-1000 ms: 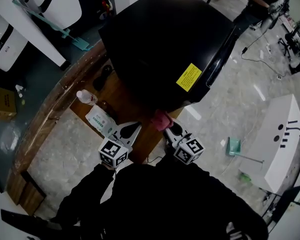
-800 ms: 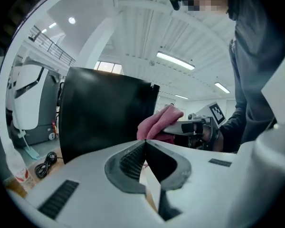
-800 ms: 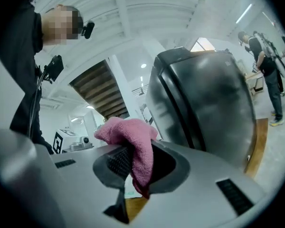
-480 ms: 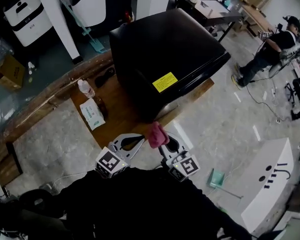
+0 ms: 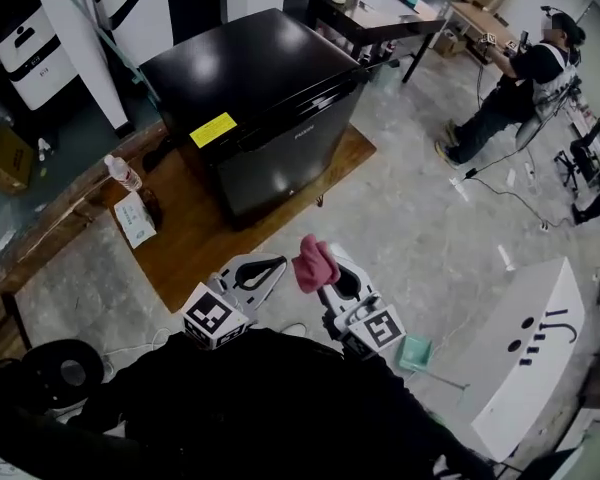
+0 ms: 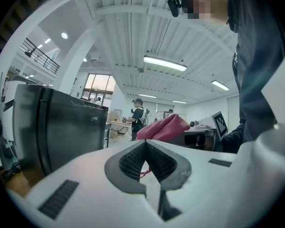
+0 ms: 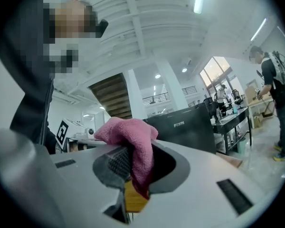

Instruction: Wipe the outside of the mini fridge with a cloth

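Note:
The black mini fridge stands on a wooden board and carries a yellow sticker on its top edge. Both grippers hang close to my body, over the stone floor and well short of the fridge. My right gripper is shut on a pink cloth, which bunches up above the jaws. Just left of it, my left gripper is shut and holds nothing. In the left gripper view the fridge shows at the left and the cloth beyond the jaw tips. The right gripper view has the fridge behind the cloth.
A water bottle and a pack of wipes lie on the board left of the fridge. A person works at the far right by a black table. A white cabinet and a teal dustpan sit to my right.
The grippers have drawn back from the fridge's lower front corner to over the floor. The pink cloth stays in the right gripper. The fridge now sits farther away in view.

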Demonstrator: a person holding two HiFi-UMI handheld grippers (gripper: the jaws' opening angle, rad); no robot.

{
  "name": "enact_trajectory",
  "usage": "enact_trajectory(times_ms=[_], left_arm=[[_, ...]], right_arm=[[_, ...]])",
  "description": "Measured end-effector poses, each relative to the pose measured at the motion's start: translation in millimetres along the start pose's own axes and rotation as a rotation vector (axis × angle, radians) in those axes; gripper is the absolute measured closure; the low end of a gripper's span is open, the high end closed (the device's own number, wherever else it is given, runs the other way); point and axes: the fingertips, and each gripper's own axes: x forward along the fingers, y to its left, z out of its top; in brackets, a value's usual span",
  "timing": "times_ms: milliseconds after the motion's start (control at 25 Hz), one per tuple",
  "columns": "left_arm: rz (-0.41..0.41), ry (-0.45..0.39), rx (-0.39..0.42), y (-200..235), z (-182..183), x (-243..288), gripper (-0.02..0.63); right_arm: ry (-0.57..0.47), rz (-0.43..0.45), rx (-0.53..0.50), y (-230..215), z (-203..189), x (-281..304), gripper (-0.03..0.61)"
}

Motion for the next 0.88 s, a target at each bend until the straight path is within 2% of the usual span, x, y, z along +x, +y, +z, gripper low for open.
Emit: enact_trajectory(times_ms=[320, 440, 640, 880], left_arm=[[-0.086, 0.0, 0.031, -63, 7, 77, 0.607], [-0.112, 0.004, 0.032, -74, 9, 99, 0.607], [-0.14, -0.004, 0.04, -70, 17, 145, 0.607], [-0.181, -0.03, 0.014, -46, 28, 227, 0.607]], right_arm=[[-0.037, -0.067, -0.055, -44, 34, -75, 0.502], [-0.053, -0.104, -0.034, -64, 36, -94, 0.502], [-0.058, -0.158, -0.024, -110, 41, -107, 0.502], [-0.031, -0.193, -0.037, -189, 53, -98, 0.5]])
